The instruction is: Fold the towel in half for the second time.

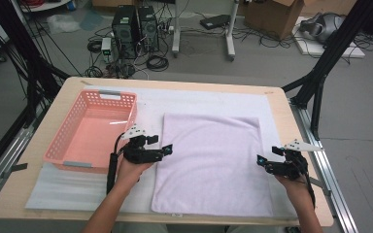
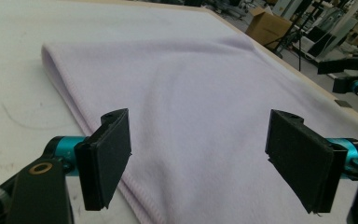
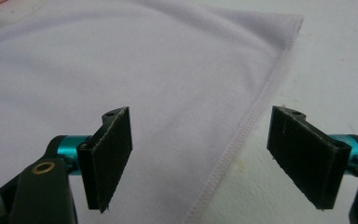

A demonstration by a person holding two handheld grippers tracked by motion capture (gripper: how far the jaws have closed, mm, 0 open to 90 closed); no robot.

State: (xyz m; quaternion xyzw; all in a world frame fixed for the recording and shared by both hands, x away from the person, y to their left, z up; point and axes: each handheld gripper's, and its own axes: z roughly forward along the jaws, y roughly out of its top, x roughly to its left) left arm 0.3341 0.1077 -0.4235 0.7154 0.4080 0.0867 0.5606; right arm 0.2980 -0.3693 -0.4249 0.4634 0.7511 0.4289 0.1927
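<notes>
Basket: pink plastic basket [image 1: 91, 131] with latticed walls, at the table's left, standing partly on the white underlay [image 1: 199, 99].
Left gripper: left gripper [image 1: 166, 150] held at the towel's left edge, just right of the basket; jaws spread wide apart, gripping nothing.
Towel: pale lilac towel [image 1: 211, 162], lying flat on the white underlay in the middle of the table [image 1: 281, 104], squared to the table's edges, between the two grippers.
Towel surface: soft nap, shallow ripples, no sharp creases.
Right gripper: right gripper [image 1: 262, 161] held at the towel's right edge; jaws spread wide apart, gripping nothing.
High view: whole towel outline, basket, both hands, floor clutter beyond the table.
Left gripper view: rounded, doubled left edge of the towel [image 2: 205, 107] running between the jaws [image 2: 198, 156]; the other gripper far off at upper right.
Right gripper view: stitched hem of the towel [image 3: 121, 74] passing between the jaws [image 3: 200, 158], far corner visible at upper right.
</notes>
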